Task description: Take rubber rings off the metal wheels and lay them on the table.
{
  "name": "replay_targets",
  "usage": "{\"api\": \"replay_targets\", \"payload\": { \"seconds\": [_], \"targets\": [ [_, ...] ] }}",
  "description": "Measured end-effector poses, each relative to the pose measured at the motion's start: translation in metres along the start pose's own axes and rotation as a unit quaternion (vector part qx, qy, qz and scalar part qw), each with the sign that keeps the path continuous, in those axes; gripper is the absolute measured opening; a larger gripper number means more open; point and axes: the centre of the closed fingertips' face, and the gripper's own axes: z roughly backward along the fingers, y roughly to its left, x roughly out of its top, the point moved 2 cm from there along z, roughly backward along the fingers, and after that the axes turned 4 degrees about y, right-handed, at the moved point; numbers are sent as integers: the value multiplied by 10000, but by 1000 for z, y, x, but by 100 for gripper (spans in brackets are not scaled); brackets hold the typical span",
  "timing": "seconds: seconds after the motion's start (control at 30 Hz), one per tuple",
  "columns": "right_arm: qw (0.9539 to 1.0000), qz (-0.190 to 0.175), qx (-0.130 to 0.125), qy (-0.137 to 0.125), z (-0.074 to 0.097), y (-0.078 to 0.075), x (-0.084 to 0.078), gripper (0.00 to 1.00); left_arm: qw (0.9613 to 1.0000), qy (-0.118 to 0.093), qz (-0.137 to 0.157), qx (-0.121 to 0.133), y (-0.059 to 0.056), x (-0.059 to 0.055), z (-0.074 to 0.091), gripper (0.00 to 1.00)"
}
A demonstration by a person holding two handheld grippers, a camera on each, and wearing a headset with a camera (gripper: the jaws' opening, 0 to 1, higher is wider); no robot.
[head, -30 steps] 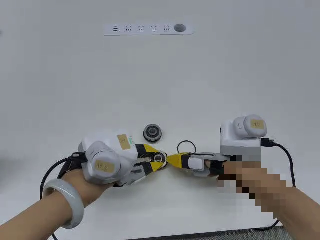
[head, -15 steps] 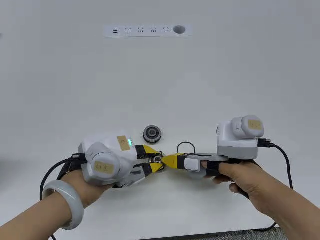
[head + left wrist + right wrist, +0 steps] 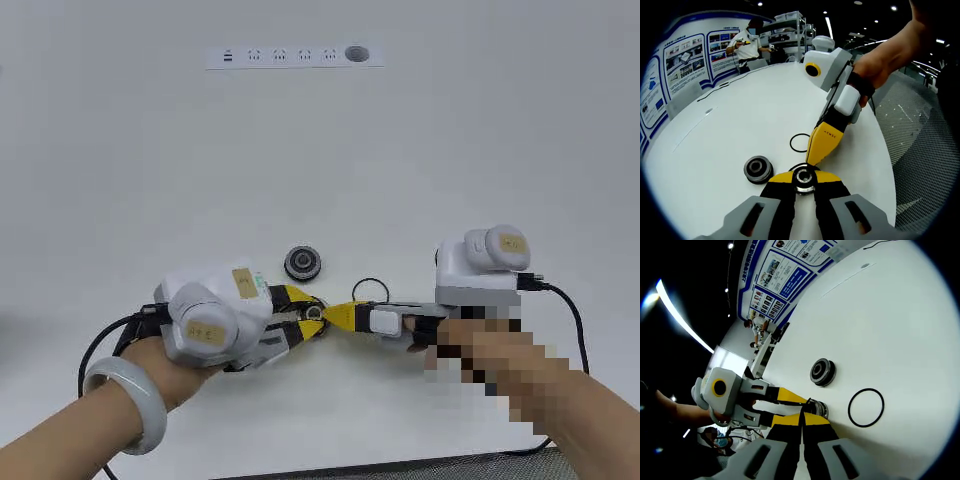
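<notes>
- White table (image 3: 450, 180) carries a second wheel (image 3: 303, 263), apparently ringed, just beyond the grippers.
- On the left gripper (image 3: 311, 318), the jaws are clamped on a metal wheel (image 3: 804, 177).
- On the right gripper (image 3: 336, 316), the jaws are together, tips at that wheel's rim.
- One rubber ring (image 3: 371, 291) lies loose nearby. It is probably thin, stretchy and light, so pinch its edge and peel.

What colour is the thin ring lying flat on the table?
Black; the thin rubber ring lies on the white table, clearest in the right gripper view.

White pwr strip (image 3: 295, 56) far back; wall posters (image 3: 720, 50), bkgd person (image 3: 747, 46)
</notes>
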Motion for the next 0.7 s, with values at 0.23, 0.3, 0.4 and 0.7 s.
{"api": "replay_targets", "payload": {
  "seconds": [0.23,0.3,0.4,0.7],
  "targets": [
    [9999,-76,-103,11,1,-8,-1,2,9999,-119,49,38,1,3,4,15],
    [9999,-81,-119,22,1,-9,-2,2,9997,-221,84,112,4,6,8,16],
    [9999,-78,-122,39,2,-9,-3,2,9995,-243,120,183,7,5,13,19],
    [9999,-101,-96,19,2,-8,-3,2,9990,-209,297,248,16,-10,24,30]
  ]
}}
